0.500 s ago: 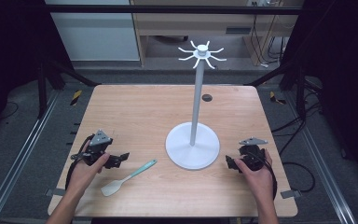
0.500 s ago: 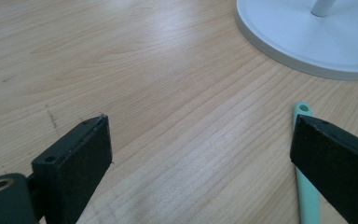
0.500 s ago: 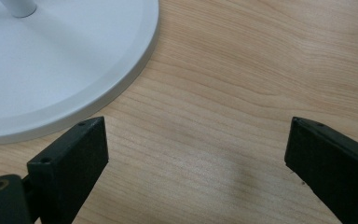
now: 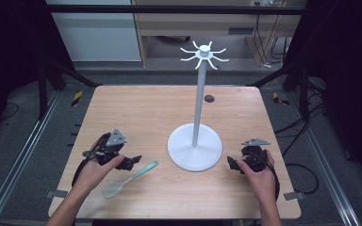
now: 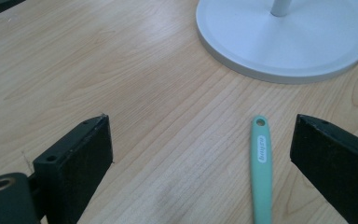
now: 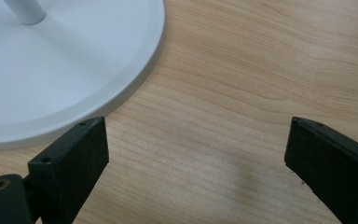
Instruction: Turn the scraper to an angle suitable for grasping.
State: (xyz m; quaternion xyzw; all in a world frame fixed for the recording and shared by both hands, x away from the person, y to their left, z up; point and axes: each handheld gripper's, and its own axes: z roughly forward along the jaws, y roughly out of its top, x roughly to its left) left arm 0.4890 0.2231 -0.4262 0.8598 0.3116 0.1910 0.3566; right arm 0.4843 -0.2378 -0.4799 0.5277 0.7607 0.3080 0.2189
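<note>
Now both grippers hover spread over the pale wood-grain table (image 4: 136, 108).
Left gripper (image 4: 133, 162), jaws wide and empty, sits at nine o'clock of the slim mint spatula (image 4: 131, 178); right gripper (image 4: 232, 164), also spread, flanks the round white stand (image 4: 194, 151) at three o'clock.

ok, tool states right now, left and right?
Left tool: open, holding nothing; spatula handle lies on the table between its jaws, untouched.
Right tool: open, holding nothing; bare table between its jaws.
</note>
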